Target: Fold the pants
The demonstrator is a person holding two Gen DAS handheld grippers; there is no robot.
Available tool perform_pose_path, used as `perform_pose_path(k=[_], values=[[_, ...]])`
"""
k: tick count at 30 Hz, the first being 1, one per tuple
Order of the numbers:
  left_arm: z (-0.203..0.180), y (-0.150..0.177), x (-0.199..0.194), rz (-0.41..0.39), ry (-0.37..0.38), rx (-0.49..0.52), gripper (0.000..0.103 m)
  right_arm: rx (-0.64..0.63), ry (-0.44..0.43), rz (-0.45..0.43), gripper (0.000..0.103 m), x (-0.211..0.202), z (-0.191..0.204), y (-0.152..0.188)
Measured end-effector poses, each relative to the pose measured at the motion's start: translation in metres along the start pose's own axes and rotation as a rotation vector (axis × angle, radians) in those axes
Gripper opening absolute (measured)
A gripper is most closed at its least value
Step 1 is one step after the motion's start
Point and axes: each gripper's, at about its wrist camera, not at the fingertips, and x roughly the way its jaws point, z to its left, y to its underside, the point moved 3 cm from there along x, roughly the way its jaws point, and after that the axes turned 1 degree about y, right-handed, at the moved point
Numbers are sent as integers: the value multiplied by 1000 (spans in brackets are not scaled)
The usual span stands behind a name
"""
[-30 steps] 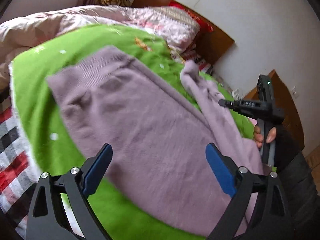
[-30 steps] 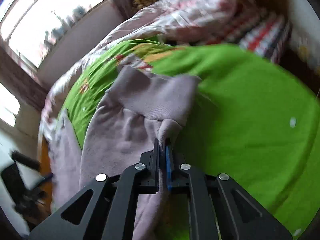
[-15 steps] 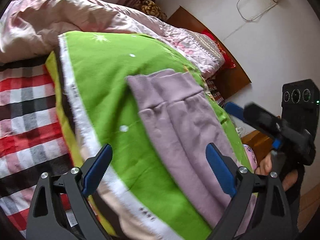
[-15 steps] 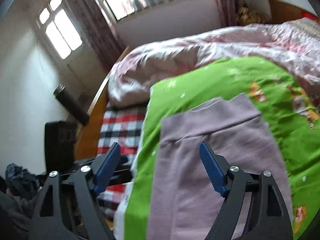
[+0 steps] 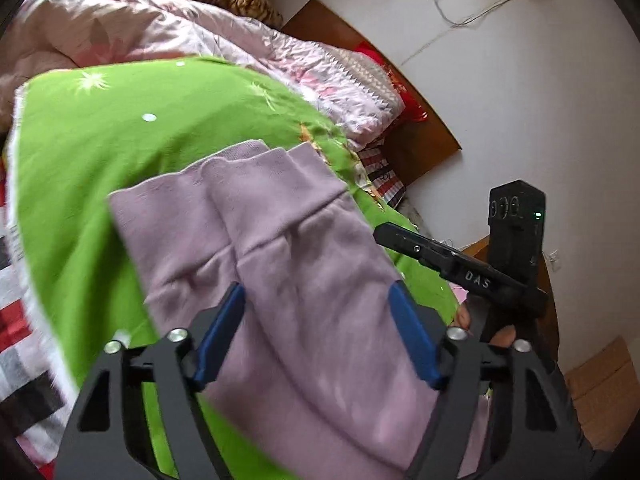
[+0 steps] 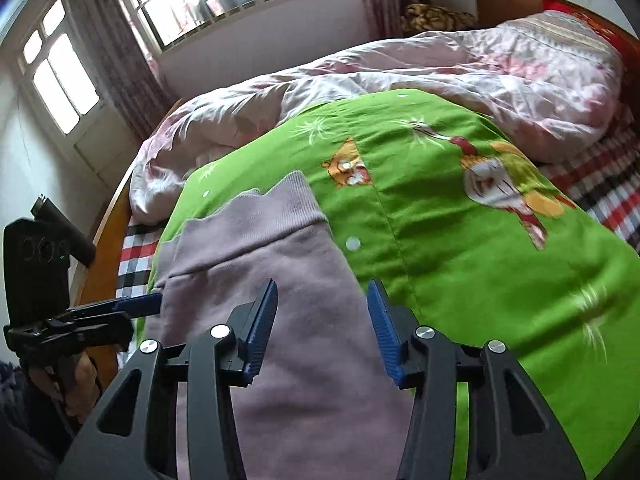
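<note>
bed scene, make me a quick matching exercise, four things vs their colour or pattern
Things:
1. pants
2. blanket
3. quilt
4. sheet

Colours:
A. green with cartoon animals
B. red, black and white check
C. plain mauve
D. pale pink floral

Pairs: 1-C, 2-A, 3-D, 4-B

Daylit windows (image 6: 248, 4); white wall (image 5: 520, 92); wooden headboard (image 5: 420, 144).

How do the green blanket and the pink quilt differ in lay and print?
The green blanket lies spread flat, while the pink quilt is bunched up behind it. The green blanket shows cartoon animals; the pink quilt a pale floral print. The pants lie on the blanket only. Both cover the bed.
</note>
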Motion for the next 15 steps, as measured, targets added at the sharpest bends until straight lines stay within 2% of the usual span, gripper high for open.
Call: perform_pose_path(k=[3,7,10,12,13,15], values=[[7,-5,16,21,-19,-28,68,-14,-32,19,47,18,-3,-9],[12,-8,22,13,-19,-41,63,-26,-74,43,41,33,-5,-14],[16,-13,23,19,-24,-65,62,-3,-104,30,28,33,-9,-14],[17,-14,19,17,-29,-96,64,9,-114,29,28,31,-12,-12],[16,-14,16,8,-29,-99,69,7,-109,32,28,30,-11,-11],[14,-14,15,1,-40,-93,70,2,-107,32,28,30,-11,-10]])
